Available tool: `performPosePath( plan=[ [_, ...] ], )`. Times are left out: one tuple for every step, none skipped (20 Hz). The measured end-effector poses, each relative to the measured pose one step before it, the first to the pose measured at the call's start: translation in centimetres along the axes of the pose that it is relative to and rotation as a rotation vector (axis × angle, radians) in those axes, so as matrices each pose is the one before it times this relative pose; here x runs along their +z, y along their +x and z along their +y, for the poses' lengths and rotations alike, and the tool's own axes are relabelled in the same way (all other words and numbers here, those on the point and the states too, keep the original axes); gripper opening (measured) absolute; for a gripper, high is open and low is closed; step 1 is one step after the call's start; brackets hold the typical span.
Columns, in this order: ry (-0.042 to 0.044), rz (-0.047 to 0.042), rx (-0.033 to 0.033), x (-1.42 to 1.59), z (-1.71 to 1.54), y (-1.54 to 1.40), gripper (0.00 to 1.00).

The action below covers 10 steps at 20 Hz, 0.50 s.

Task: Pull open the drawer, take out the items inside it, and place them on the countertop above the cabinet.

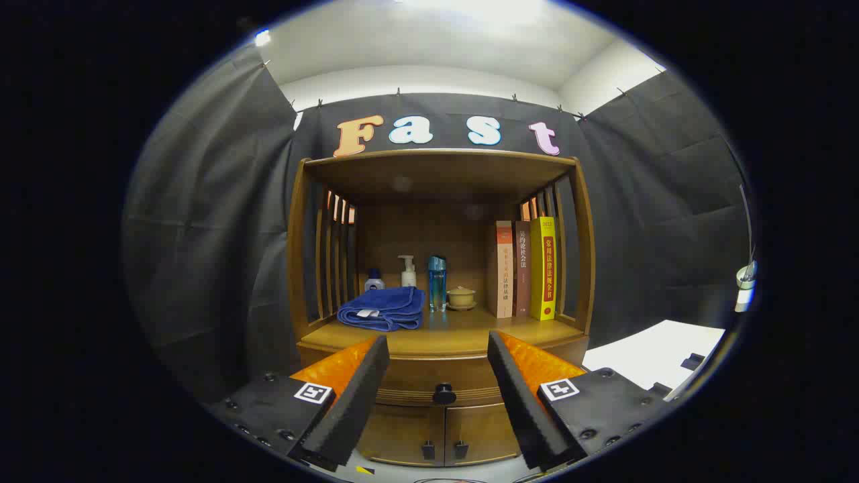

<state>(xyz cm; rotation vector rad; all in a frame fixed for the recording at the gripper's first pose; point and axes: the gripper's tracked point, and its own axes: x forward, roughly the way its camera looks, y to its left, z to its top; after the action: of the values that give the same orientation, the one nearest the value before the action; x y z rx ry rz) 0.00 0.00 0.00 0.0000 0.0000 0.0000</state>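
Note:
A wooden cabinet stands ahead against the booth wall. Its drawer [416, 384] is closed, with a dark round knob [443, 393] at the middle of its front. My gripper [439, 350] is open, some way short of the cabinet, and the knob shows in the gap between the fingers. Nothing is held. The countertop [463, 335] lies just above the drawer, inside an open shelf frame. What is in the drawer is hidden.
On the countertop lie a folded blue towel [384, 308], a small bottle [374, 280], a pump bottle [408, 272], a blue bottle [437, 283], a small lidded cup [461, 297] and three upright books [523, 268]. Two small doors [439, 433] sit under the drawer. A white surface [654, 352] is at the right.

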Motion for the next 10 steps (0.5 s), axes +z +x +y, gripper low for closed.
performPosePath(
  plan=[
    [-0.00004, -0.00107, 0.00053, 0.079, 0.074, 0.154, 0.97],
    [-0.00050, 0.00006, 0.00054, -0.017, 0.017, 0.041, 0.97],
    [-0.00027, -0.00030, 0.00003, -0.076, -0.154, -0.183, 0.97],
    [0.00033, 0.00111, -0.00039, -0.048, -0.121, -0.121, 0.97],
    [0.00045, -0.00064, -0.00079, 0.124, 0.035, 0.150, 0.97],
    [0.00012, -0.00014, -0.00042, 0.090, -0.010, 0.094, 0.97],
    [0.00014, -0.00141, -0.00134, -0.088, -0.130, -0.143, 0.97],
    [-0.00008, 0.00007, -0.00111, -0.039, -0.083, -0.032, 0.97],
    [0.00013, 0.00088, -0.00054, 0.057, -0.026, 0.137, 0.97],
    [-0.00020, 0.00103, 0.00016, 0.002, 0.006, -0.030, 0.97]
  ],
)
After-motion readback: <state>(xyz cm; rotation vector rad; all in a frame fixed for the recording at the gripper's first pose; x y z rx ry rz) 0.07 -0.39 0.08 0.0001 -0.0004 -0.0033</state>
